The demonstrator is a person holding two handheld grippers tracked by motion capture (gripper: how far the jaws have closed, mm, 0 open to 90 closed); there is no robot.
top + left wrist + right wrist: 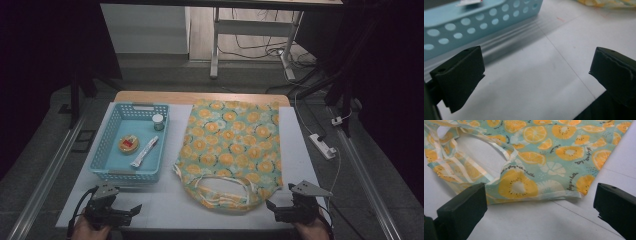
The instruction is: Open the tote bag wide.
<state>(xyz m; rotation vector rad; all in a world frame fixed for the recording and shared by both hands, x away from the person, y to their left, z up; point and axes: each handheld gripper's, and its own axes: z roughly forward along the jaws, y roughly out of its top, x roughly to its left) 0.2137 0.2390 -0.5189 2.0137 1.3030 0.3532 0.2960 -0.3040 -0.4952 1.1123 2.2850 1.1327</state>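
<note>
My left claw (pixel 134 210) rests at the near left edge of the white surface (pixel 165 205), jaws spread wide with nothing between them. In the left gripper view its jaws frame bare surface, and the light blue perforated basket (pixel 474 22) stands just beyond them, apart from the jaws.

My right claw (pixel 271 207) sits at the near right edge, jaws also wide apart and empty. It points toward the fabric bag printed with orange slices (pixel 230 145), which lies flat on the surface to the right of the basket, its handles at the near end toward me. In the right gripper view the bag's near hem (pixel 534 195) lies just ahead of my jaws, not touching them, and one looped handle (pixel 486 157) lies open on the surface to the left of that view.

Inside the basket (pixel 112 145) I see a small jar with a pale lid (pixel 158 121) at the far right corner, a round yellow tin with a red centre (pixel 128 144) near the middle, and a long white tube-like packet (pixel 144 151) lying slantwise just beside it.
</note>
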